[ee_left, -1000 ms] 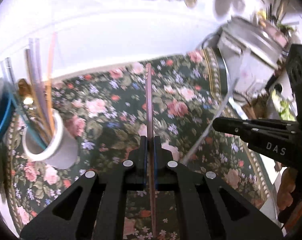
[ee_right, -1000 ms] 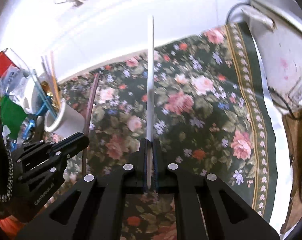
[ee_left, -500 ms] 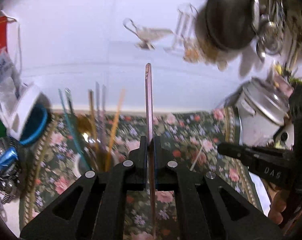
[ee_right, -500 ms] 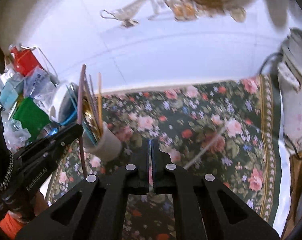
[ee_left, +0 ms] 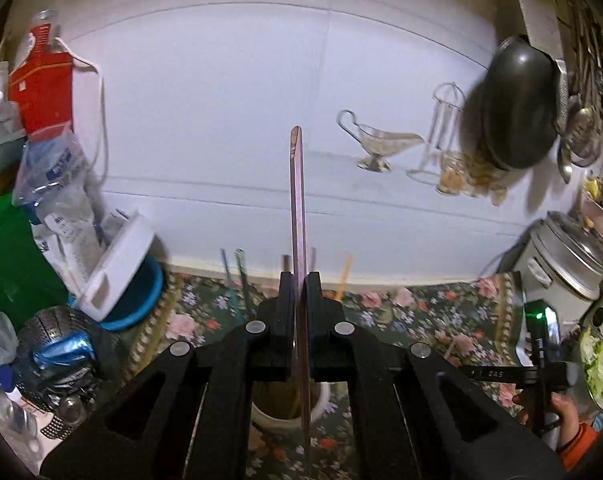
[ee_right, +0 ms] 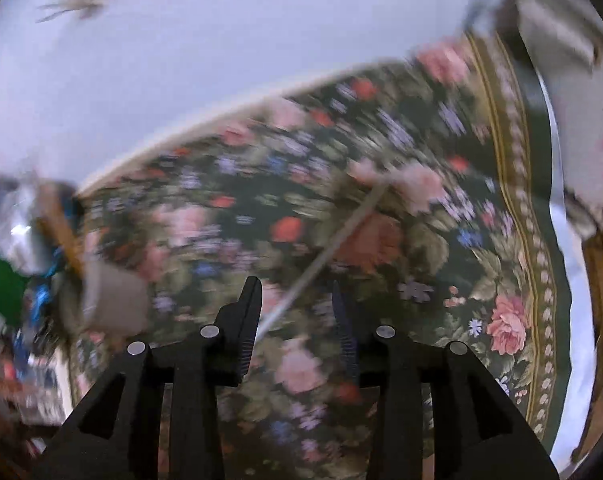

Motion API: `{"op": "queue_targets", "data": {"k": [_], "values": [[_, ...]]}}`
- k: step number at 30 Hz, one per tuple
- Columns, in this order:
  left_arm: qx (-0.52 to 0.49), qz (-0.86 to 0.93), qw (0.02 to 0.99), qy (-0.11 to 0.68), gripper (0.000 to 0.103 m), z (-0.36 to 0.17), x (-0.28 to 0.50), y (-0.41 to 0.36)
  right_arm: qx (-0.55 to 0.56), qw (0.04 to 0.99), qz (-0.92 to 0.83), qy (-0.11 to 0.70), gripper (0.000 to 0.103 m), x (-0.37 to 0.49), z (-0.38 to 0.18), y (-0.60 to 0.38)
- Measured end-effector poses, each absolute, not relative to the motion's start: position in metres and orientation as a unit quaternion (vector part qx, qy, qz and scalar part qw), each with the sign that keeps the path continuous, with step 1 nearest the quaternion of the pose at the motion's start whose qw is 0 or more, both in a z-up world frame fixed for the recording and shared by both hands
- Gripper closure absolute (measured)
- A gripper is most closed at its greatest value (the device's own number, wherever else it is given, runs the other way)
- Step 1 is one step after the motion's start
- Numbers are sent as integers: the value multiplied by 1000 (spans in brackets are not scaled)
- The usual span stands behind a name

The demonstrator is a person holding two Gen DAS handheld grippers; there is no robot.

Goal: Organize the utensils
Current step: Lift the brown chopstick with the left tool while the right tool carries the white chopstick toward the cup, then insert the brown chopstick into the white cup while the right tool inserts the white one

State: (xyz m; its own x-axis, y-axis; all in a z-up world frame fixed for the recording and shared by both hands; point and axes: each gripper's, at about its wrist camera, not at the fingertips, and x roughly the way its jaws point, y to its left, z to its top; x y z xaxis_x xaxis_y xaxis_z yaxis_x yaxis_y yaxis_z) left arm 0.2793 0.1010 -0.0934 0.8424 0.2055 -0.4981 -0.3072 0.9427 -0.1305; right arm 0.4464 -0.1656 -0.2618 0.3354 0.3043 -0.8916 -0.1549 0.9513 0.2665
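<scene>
While a pinkish-brown chopstick is pinched upright between the pressed-together pads of the left tongs, a white cup is seen directly below them on the floral cloth of the bench, with several coloured chopsticks standing in it. To the left of the cup, a blue bowl with a white box tilted in it is found against the wall. Further right, in the right wrist view, the right tongs are held spread over the cloth, their jaws having just been opening. A pale chopstick is laid slantwise on the cloth, its near end seen between the pads; contact cannot be told through the blur.
</scene>
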Motion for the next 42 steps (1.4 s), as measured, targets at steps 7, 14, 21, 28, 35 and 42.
{"op": "queue_targets", "data": {"k": [7, 14, 21, 28, 35, 42], "values": [[-120, 145, 953, 240, 100, -96, 285, 123, 61, 794, 119, 593, 70, 475, -297, -149], [-124, 141, 953, 236, 100, -97, 292, 131, 27, 794, 102, 599, 70, 473, -316, -127], [-125, 137, 956, 229, 100, -93, 295, 134, 29, 804, 92, 587, 96, 472, -316, -120], [-126, 131, 958, 224, 100, -90, 295, 135, 53, 811, 111, 572, 98, 455, -301, -130], [-135, 130, 958, 215, 100, -87, 291, 137, 30, 839, 134, 527, 98, 418, -262, -130], [-138, 130, 957, 218, 100, -89, 291, 136, 37, 857, 165, 487, 98, 388, -223, -129]]}}
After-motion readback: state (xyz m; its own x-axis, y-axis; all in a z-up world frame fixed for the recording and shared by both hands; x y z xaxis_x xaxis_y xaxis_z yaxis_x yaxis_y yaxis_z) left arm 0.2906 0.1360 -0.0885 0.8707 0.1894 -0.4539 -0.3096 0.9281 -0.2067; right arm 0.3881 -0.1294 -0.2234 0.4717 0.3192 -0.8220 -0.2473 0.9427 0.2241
